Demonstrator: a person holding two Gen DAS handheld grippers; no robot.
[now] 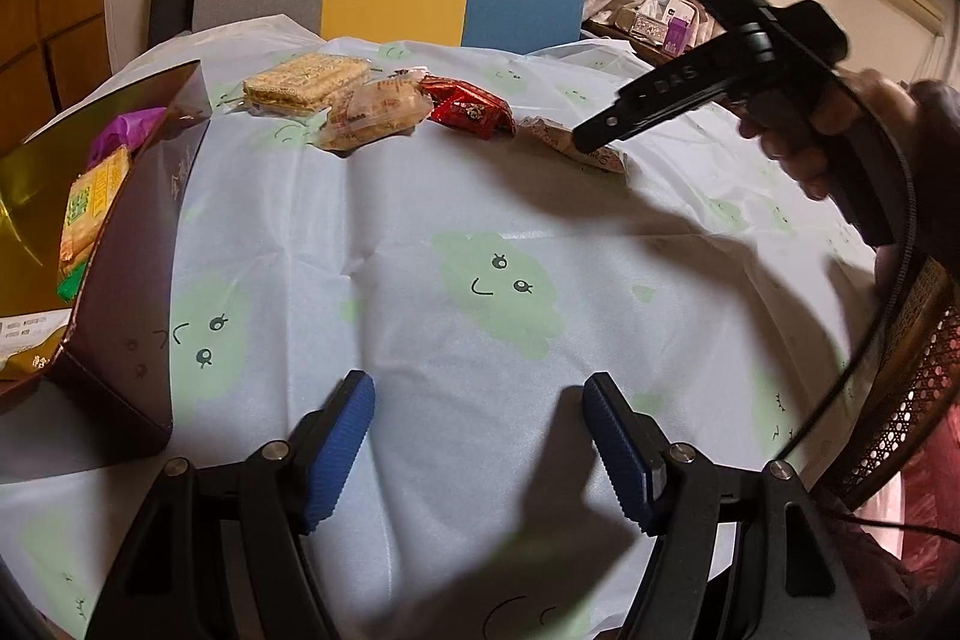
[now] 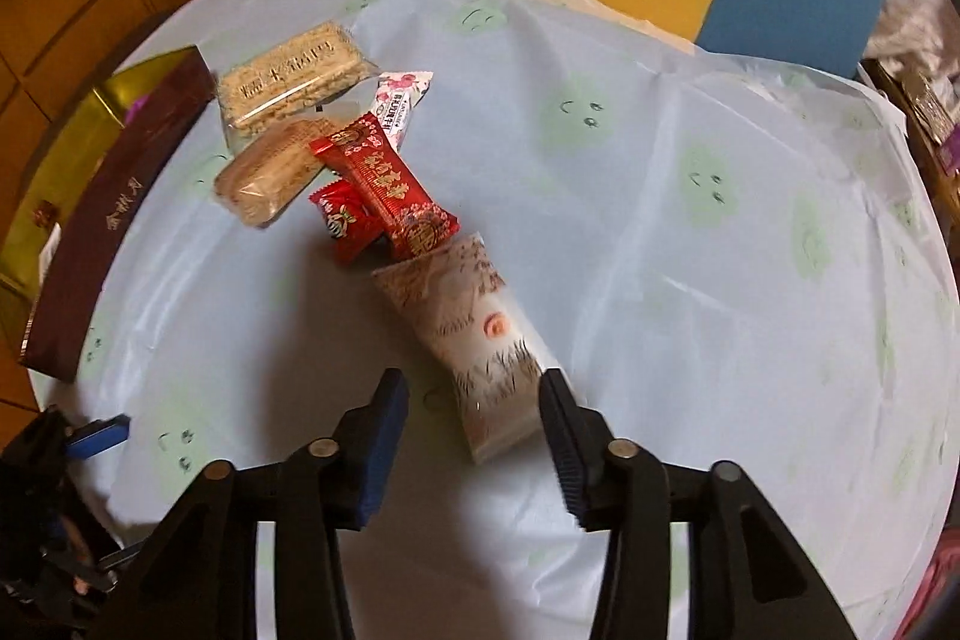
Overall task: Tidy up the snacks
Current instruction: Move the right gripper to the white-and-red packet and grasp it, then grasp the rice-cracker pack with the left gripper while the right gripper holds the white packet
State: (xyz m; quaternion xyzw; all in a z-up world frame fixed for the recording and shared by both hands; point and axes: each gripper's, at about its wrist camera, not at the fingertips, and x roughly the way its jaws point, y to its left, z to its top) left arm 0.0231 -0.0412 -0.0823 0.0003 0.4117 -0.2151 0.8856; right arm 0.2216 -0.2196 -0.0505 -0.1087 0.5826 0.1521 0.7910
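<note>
Between the spread fingers of the right gripper [image 2: 474, 436] lies the near end of a white snack packet [image 2: 474, 340], off-centre: it sits close against the right finger while the left one stands well clear, and neither pad seems to press it yet. Closing from here risks a lopsided pinch on the crimped end, so the slick wrapper could swivel or slip out on the lift. Just beyond the packet's far end a long red packet [image 2: 390, 184] and a small red packet [image 2: 345, 220] nearly touch it; pushing forward would shove them. Farther off, left of the tool, lie two rice-cracker packs [image 2: 282, 100] and a pink-flowered sachet [image 2: 399, 97], then the dark box [image 2: 102, 220] already holding snacks, a long carry for a weak grip. Over bare tablecloth [image 1: 600, 196] the left gripper [image 1: 480, 451] hangs wide apart and empty.
</note>
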